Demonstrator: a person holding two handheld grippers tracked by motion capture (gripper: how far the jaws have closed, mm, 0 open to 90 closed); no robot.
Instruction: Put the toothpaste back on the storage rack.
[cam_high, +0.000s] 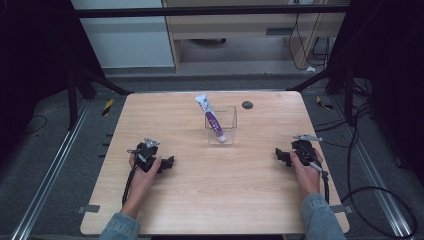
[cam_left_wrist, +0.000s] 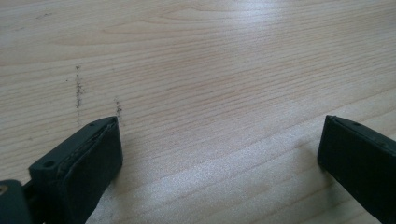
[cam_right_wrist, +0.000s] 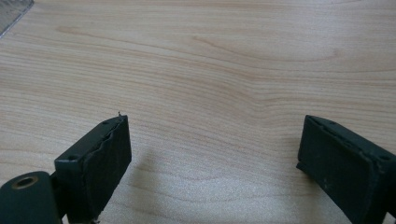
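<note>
Light wooden counter (cam_high: 210, 175) fills the middle of the frame. At upper middle, a white and purple squeeze tube (cam_high: 212, 119) leans inside a clear plastic box (cam_high: 229, 125). Left gripper (cam_high: 169, 162) at lower left and right gripper (cam_high: 278, 154) at lower right rest with fingers apart, holding nothing. A careless bump could tip the light box over.

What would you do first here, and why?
Probably bring one gripper, say the right gripper, toward the tube leaning in the clear box. Both grippers rest open on the table, the left gripper too, holding nothing, well short of the tube.
</note>
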